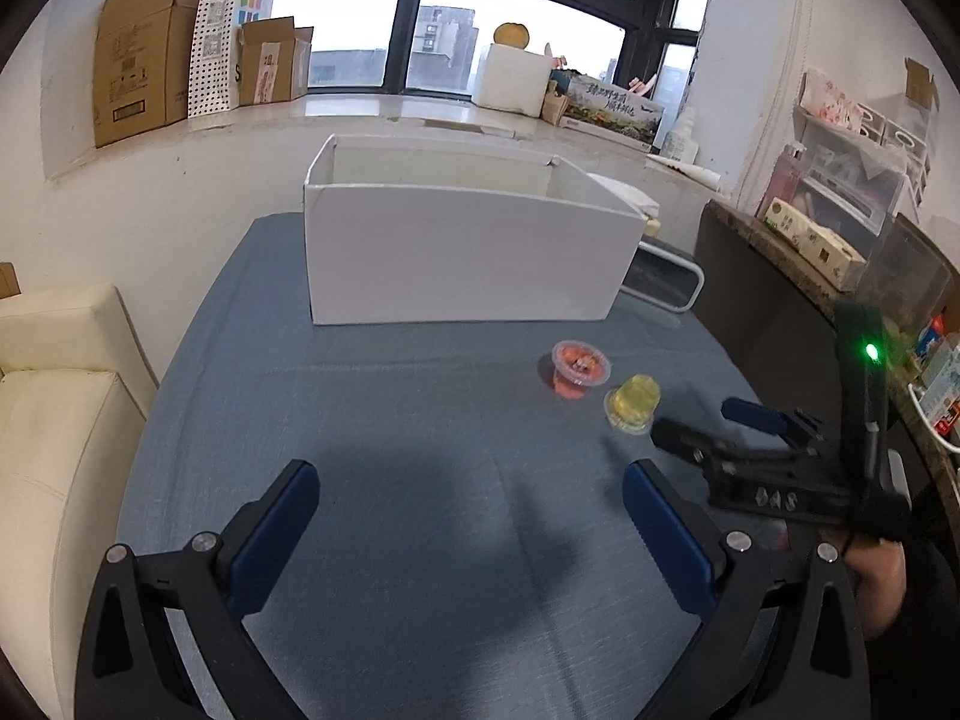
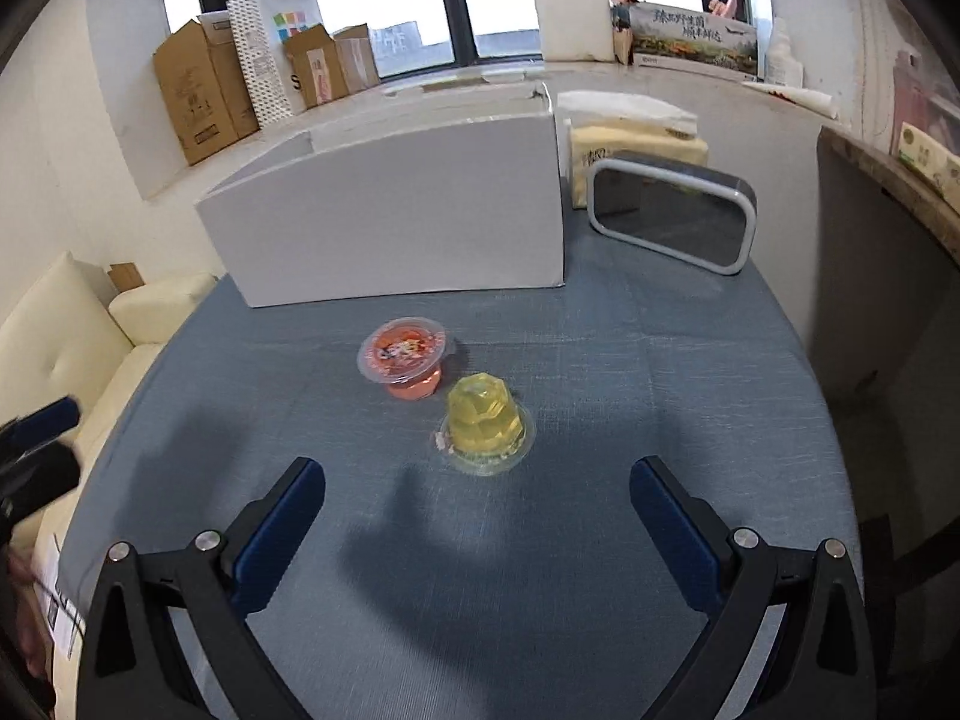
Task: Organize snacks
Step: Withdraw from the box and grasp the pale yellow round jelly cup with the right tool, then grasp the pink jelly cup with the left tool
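A red jelly cup (image 2: 403,357) stands upright on the blue tablecloth, and a yellow jelly cup (image 2: 485,431) sits upside down just right of it. Both also show in the left wrist view, the red cup (image 1: 579,368) and the yellow cup (image 1: 633,403). A white open box (image 1: 462,246) stands behind them; it also shows in the right wrist view (image 2: 396,216). My right gripper (image 2: 477,510) is open and empty, just short of the yellow cup; it also shows in the left wrist view (image 1: 708,426). My left gripper (image 1: 471,510) is open and empty, left of the cups.
A white-framed mirror (image 2: 672,219) leans right of the box, with a tissue pack (image 2: 630,138) behind it. A cream sofa (image 1: 54,420) lies left of the table. A dark counter (image 1: 780,276) stands on the right. Cardboard boxes (image 1: 144,78) line the windowsill.
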Demonstrator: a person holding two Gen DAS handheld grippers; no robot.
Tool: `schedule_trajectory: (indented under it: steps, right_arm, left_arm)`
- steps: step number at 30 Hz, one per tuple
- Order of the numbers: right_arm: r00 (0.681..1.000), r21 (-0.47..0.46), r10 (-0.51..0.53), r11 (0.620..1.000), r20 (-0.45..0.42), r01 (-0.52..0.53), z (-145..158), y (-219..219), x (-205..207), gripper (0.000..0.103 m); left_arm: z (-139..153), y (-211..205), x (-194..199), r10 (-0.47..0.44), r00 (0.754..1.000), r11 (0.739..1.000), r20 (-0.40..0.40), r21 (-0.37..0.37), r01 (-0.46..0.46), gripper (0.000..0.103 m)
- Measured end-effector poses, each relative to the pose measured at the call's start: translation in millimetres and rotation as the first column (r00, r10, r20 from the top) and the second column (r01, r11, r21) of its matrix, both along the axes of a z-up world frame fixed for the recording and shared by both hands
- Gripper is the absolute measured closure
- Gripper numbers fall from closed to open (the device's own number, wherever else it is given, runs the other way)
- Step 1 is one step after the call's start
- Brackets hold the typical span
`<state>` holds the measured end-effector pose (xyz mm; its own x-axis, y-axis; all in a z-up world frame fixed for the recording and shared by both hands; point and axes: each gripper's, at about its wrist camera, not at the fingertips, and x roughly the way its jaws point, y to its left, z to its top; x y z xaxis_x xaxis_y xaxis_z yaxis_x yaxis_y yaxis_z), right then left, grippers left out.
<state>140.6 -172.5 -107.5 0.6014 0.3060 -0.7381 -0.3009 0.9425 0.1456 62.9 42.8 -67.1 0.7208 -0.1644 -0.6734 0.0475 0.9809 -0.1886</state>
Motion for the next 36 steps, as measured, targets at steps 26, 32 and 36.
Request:
schedule_trajectory:
  steps: [26,32,36]
  right_arm:
    - [1.0,-0.073,0.023,0.997,-0.02,-0.024,-9.1,20.0,27.8,0.064]
    - [1.0,-0.065,0.019,0.998,0.024,-0.017,9.3,-6.9,-2.1,0.064]
    - [0.999,-0.052,-0.005,0.999,0.033,0.007,16.4,-31.5,-21.0,0.064]
  left_arm:
    - [-11.0,-4.4,11.6,-0.046,0.998,0.999,-0.033,-0.007,0.046,0.0]
    - [-12.0,-27.3,45.4,-0.094,0.995,0.996,-0.026,-0.004,0.094,0.0]
    - [-16.6,-50.6,72.6,-0.129,0.991,0.992,-0.026,-0.01,0.129,0.0]
